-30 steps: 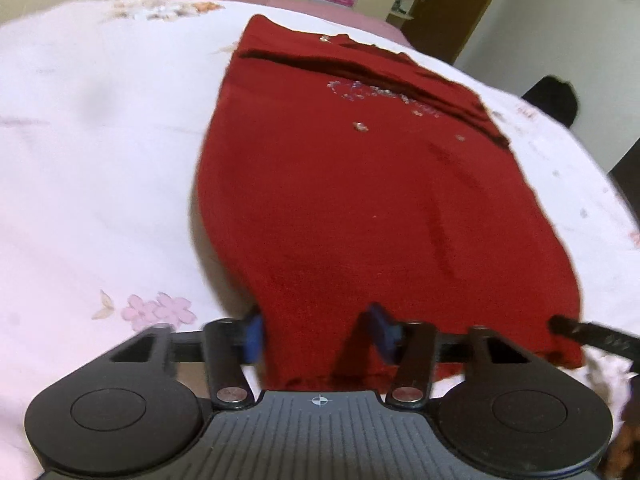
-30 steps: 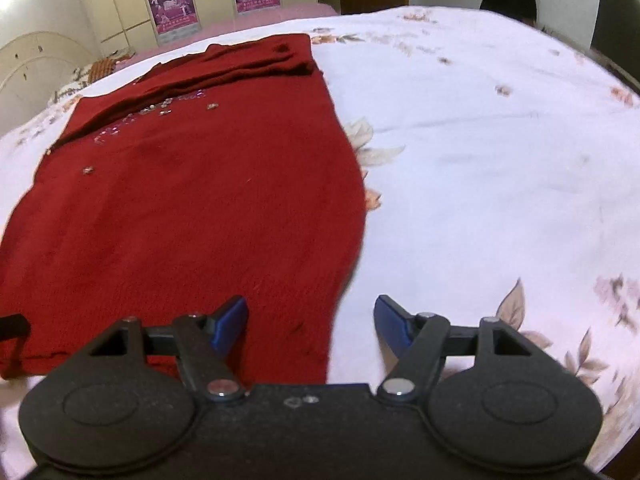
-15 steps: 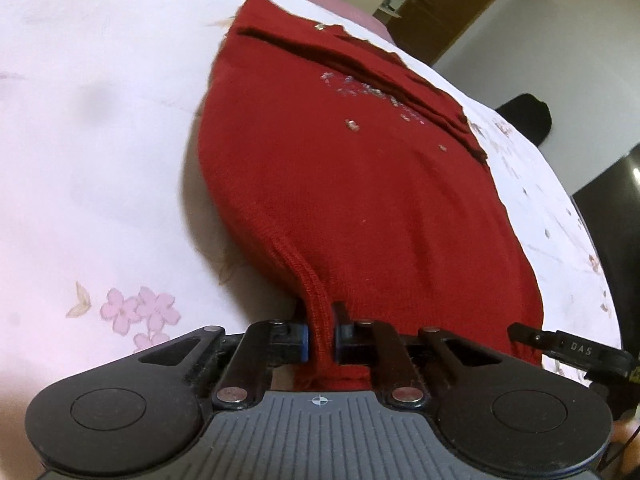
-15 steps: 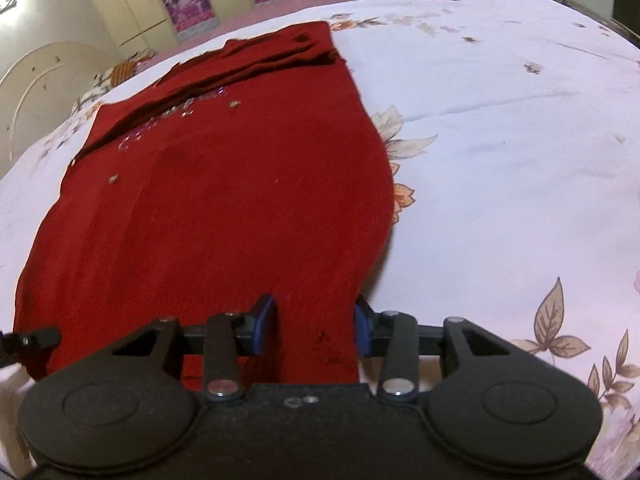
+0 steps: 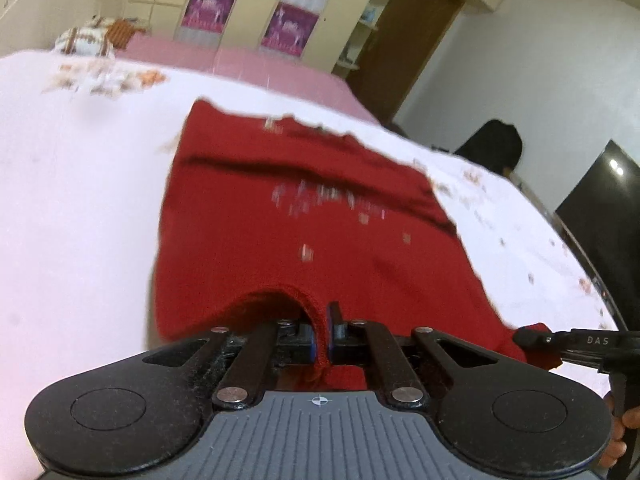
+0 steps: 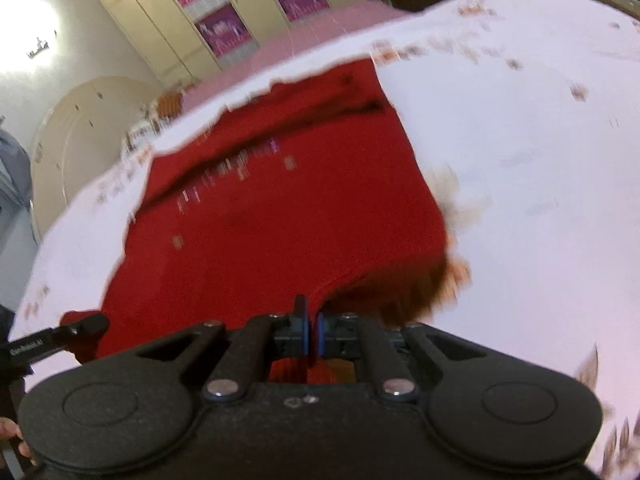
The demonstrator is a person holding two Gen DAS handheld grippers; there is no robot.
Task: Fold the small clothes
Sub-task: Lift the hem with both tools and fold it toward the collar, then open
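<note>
A red knitted sweater [image 5: 312, 216] with small sparkly studs on its chest lies spread on the white flowered bed sheet [image 5: 80, 184]. My left gripper [image 5: 322, 340] is shut on the near left corner of its hem, which is lifted off the sheet and arches up. My right gripper [image 6: 311, 334] is shut on the near right corner of the red sweater [image 6: 280, 216], also raised. The other gripper's finger shows at the right edge of the left wrist view and at the left edge of the right wrist view. Both views are motion-blurred.
The white flowered bed sheet [image 6: 520, 160] extends wide on both sides of the sweater. Cream wardrobes with pink posters [image 5: 288, 28] stand beyond the bed, a brown door [image 5: 412, 36] to their right. A dark chair back [image 5: 492, 148] and a black screen [image 5: 600, 216] are at the right.
Both grippers closed from open onto the sweater's near hem corners, then rose and moved forward, lifting the hem off the sheet. The views tilted up toward the wardrobes.
</note>
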